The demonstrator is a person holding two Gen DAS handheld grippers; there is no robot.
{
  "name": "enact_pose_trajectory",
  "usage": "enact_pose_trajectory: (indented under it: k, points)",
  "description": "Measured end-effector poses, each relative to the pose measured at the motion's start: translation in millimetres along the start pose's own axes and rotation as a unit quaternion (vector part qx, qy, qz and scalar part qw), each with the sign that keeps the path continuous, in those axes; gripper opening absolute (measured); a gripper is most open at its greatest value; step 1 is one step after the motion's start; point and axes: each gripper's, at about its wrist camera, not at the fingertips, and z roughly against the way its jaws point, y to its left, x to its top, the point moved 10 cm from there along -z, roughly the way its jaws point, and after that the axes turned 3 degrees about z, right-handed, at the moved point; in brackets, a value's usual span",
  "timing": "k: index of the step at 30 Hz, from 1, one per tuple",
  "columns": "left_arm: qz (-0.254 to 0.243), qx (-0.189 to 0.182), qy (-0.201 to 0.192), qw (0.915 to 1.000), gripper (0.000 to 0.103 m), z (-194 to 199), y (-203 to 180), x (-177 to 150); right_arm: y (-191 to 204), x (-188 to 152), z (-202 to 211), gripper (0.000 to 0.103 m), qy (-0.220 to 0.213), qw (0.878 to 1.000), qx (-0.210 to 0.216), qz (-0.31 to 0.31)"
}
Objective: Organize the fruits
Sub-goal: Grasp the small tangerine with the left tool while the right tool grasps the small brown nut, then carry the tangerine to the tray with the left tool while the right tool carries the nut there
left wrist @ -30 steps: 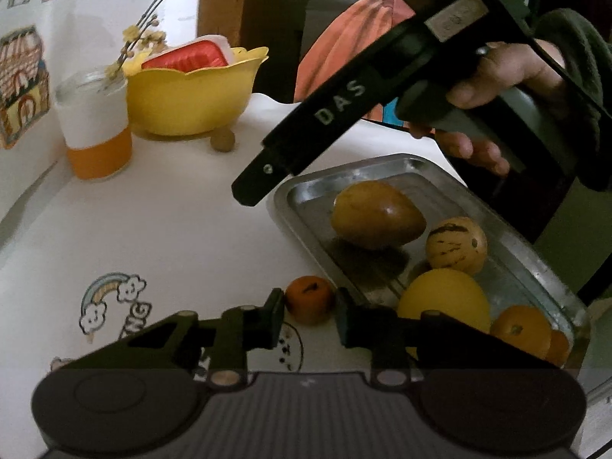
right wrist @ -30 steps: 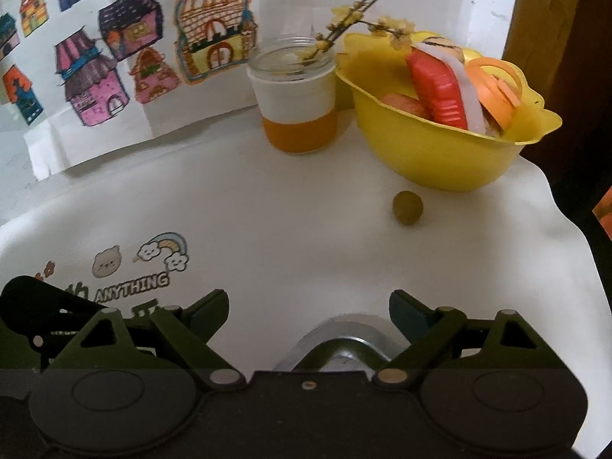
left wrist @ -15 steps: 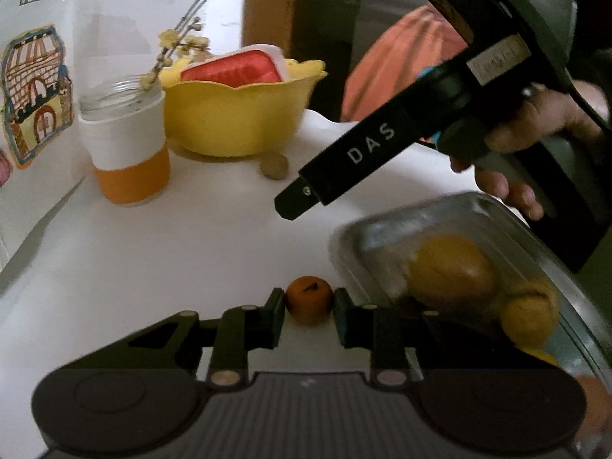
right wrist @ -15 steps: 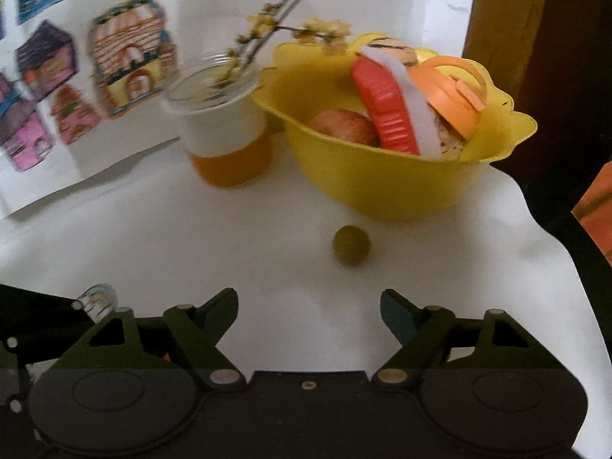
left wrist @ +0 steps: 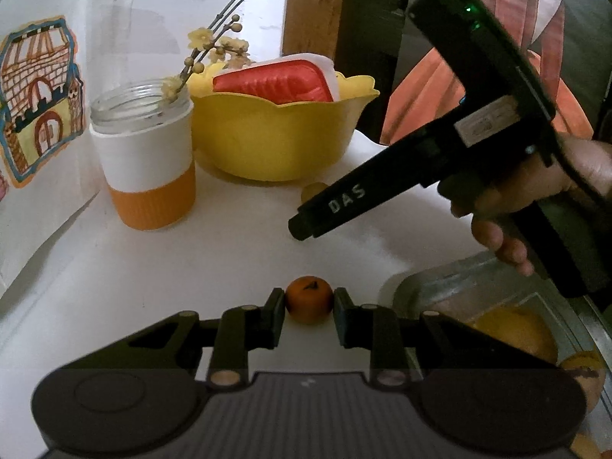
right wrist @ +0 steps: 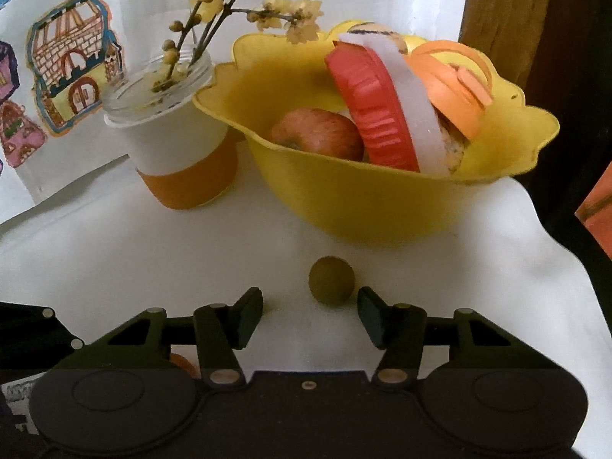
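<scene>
Left wrist view: the left gripper [left wrist: 309,304] has its black plastic fingers [left wrist: 274,315] pinched against either side of a small round orange fruit with a dark stem mark [left wrist: 309,299], smooth and matte, above the white tablecloth [left wrist: 153,267]. To the right lies a dull rectangular metal tray with rounded corners [left wrist: 413,287], holding a large smooth yellow fruit [left wrist: 516,331] and other orange ones at the frame's edge. Behind stand a clear glass jar sleeved in white and ribbed orange [left wrist: 147,162], holding a twig of yellow blossoms, and a glossy yellow plastic bowl with a scalloped rim [left wrist: 283,141].

Right wrist view: the right gripper [right wrist: 310,313] has its fingers spread wide, touching nothing, with a small round olive-green fruit [right wrist: 331,280] on the cloth just ahead of the gap, nearer the right finger. Inside the bowl rest a reddish apple [right wrist: 317,134], a ridged red-and-white slice-shaped toy [right wrist: 376,111] and an orange segmented piece [right wrist: 455,91].
</scene>
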Motion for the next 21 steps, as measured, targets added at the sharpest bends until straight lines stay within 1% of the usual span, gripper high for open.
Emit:
enact_pose_trajectory:
  k: [5, 7, 10, 12, 21]
  points:
    - [0.003, 0.003, -0.004, 1.0, 0.03, -2.3, 1.1, 1.6, -0.4, 3.9, -3.4, 0.044, -0.006, 1.0, -0.008, 0.0]
    - [0.005, 0.004, -0.004, 1.0, 0.03, -3.2, 2.0, 2.5, 0.2, 4.2, -2.6, 0.036, -0.008, 1.0, -0.012, 0.0]
    - [0.004, 0.005, -0.005, 1.0, 0.03, -3.5, 1.5, 2.7, 0.7, 3.9, -1.3, 0.03, -0.011, 1.0, -0.017, 0.004]
    - [0.003, 0.006, -0.005, 1.0, 0.03, -3.1, 1.3, 2.4, 1.8, 1.0, 1.1, 0.027, -0.013, 1.0, -0.017, 0.007]
    - [0.003, 0.006, -0.004, 1.0, 0.03, -1.4, 0.8, 1.3, 7.9, -8.9, 10.2, 0.027, -0.014, 1.0, -0.007, 0.01]
